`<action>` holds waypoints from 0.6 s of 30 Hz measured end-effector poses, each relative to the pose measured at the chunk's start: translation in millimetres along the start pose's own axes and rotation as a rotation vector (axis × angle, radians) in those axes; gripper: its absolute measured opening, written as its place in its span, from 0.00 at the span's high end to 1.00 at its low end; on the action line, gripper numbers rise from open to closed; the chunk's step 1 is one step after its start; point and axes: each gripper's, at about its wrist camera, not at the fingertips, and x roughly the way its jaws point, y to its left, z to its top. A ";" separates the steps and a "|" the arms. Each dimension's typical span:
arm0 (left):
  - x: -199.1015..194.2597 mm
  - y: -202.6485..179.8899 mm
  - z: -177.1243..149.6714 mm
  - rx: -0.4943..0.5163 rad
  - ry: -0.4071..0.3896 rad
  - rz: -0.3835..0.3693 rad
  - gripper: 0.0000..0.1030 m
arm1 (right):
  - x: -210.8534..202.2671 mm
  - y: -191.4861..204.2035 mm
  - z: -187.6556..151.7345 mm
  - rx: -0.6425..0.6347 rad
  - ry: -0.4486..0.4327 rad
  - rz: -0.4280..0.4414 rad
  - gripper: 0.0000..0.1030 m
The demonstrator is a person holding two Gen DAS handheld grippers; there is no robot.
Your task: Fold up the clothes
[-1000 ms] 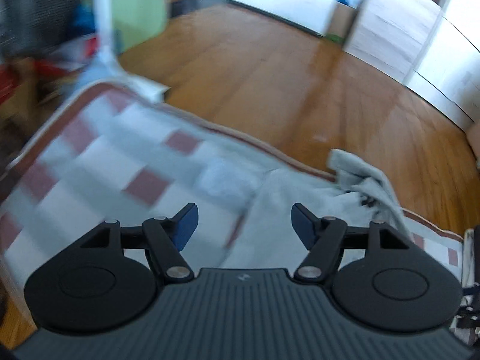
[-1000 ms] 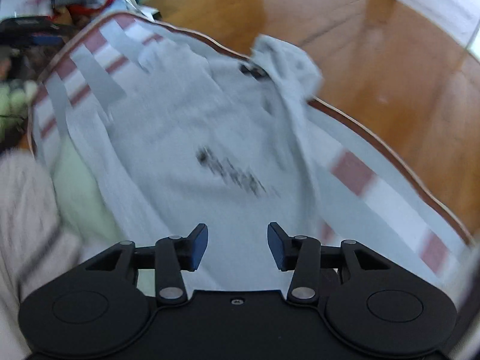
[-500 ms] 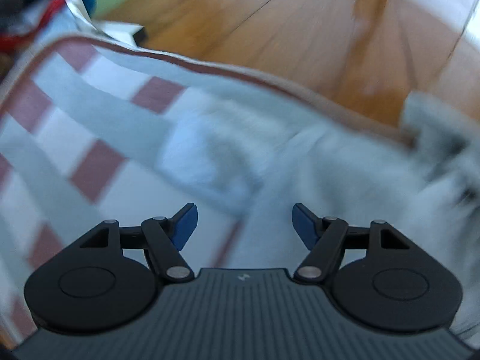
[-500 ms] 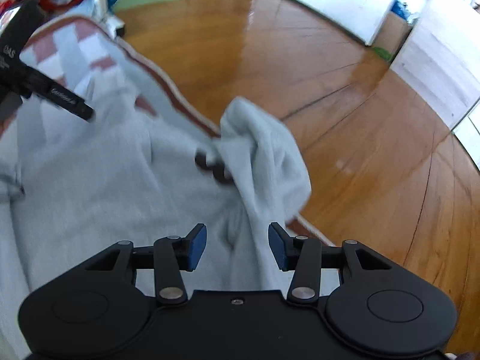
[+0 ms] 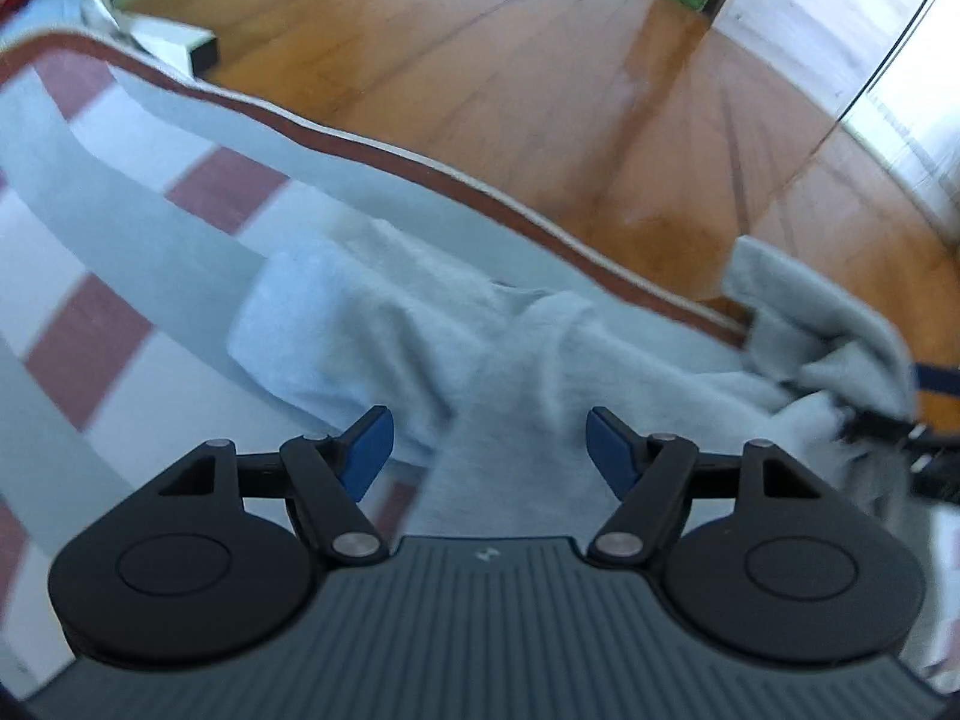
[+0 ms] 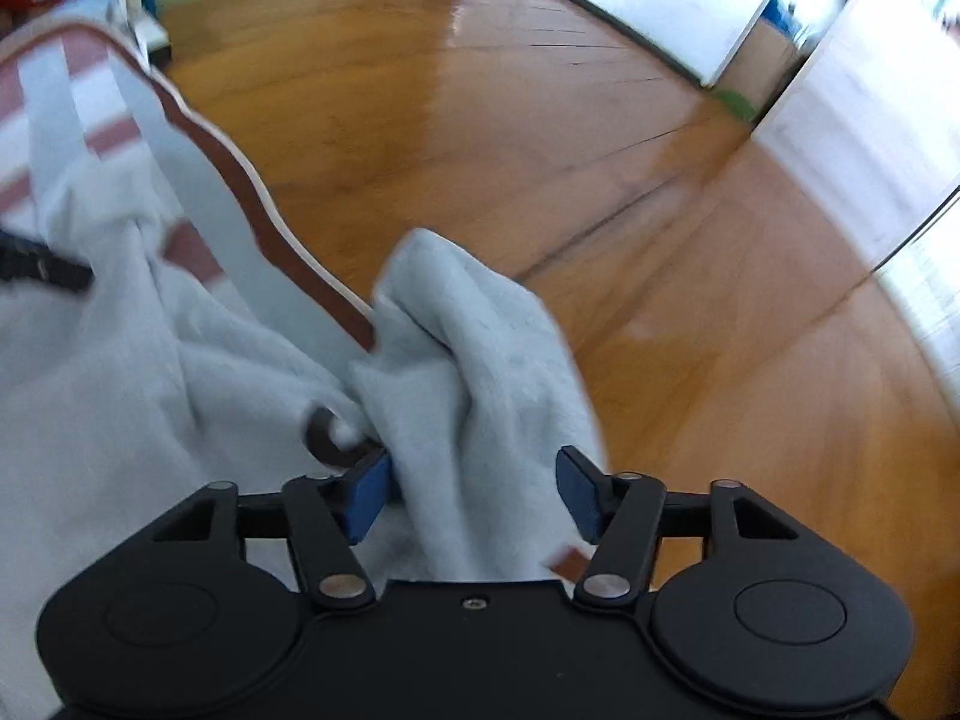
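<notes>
While both hand-held grippers gape, R (image 6: 474, 495) straddles grey garment (image 6: 480, 360) fold, L (image 5: 489, 447) hovers.

Fleecy matt garment (image 6: 480, 372), woven cloth (image 5: 120, 228), glossy wood floor (image 6: 540, 150)

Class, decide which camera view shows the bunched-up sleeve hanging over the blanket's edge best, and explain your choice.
The right wrist view: the bunched sleeve of the grey sweatshirt fills the centre, rising between the open right gripper fingers. The left wrist view shows the same sleeve only small, at its right margin, beyond the blanket border.
</notes>
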 end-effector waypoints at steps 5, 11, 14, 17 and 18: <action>-4.1 6.0 1.7 -0.026 -0.014 -0.010 0.31 | -34.0 -22.2 -15.0 0.153 -0.106 0.020 0.90; -1.7 32.4 12.9 -0.102 -0.039 0.060 0.32 | -111.6 -85.5 -84.2 0.461 -0.163 -0.086 0.90; -4.2 41.6 18.2 -0.154 -0.050 0.031 0.32 | -143.3 -105.0 -137.2 0.537 -0.144 -0.259 0.92; -1.1 45.3 18.2 -0.186 -0.041 -0.010 0.32 | -137.6 -90.9 -196.5 0.425 0.004 -0.479 0.90; 1.5 45.2 17.0 -0.189 -0.033 -0.015 0.31 | -129.0 -89.3 -214.6 0.426 0.071 -0.478 0.90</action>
